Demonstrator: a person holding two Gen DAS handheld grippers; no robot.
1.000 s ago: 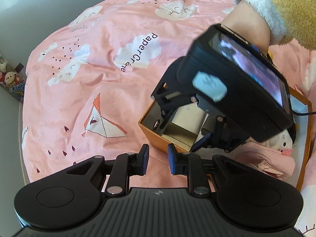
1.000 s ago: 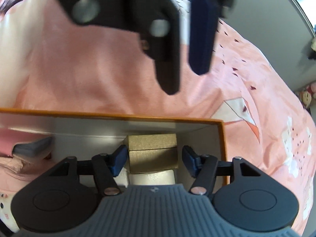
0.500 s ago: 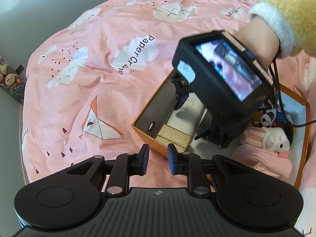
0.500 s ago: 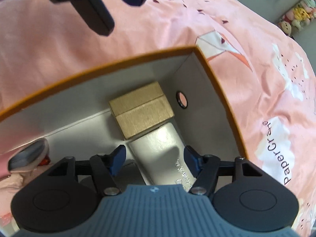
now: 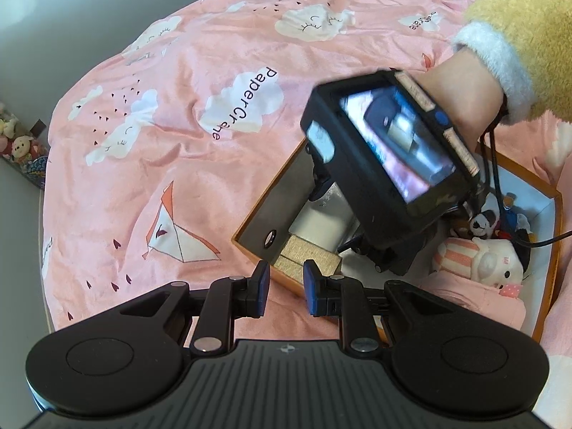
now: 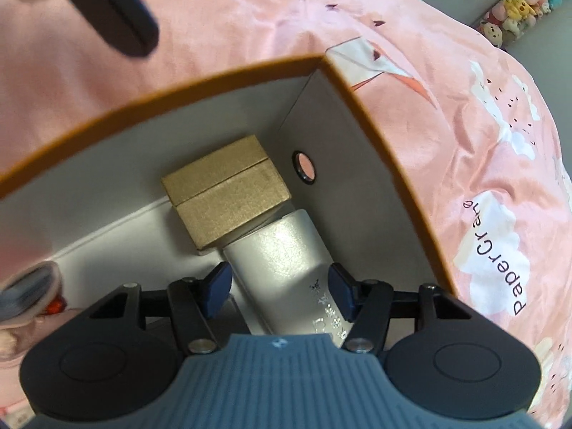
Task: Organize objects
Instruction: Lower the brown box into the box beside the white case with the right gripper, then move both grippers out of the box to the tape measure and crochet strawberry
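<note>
Orange-rimmed storage box (image 6: 375, 118) resting on a bed under a pink PaperCrane duvet (image 5: 171, 164); gold cardboard carton (image 6: 225, 193) tucked into the box's corner, beside the wall with a round grommet hole (image 6: 304, 167); silver-white carton (image 6: 286, 268) lying flat against the gold one, its end touching it. Right hand-held gripper (image 6: 280, 289) lowered into the box, jaws closing either side of the silver-white carton, blue pads (image 6: 218, 287) not visibly pressing it yet. Left hand-held gripper (image 5: 284, 287) poised above the box's near edge, jaws narrowly parted, pinching nothing. Plush toys (image 5: 479, 257) and folded pink cloth (image 5: 479, 307) filling the box's other end; yellow fleece sleeve (image 5: 525, 35) above the right wrist.
</note>
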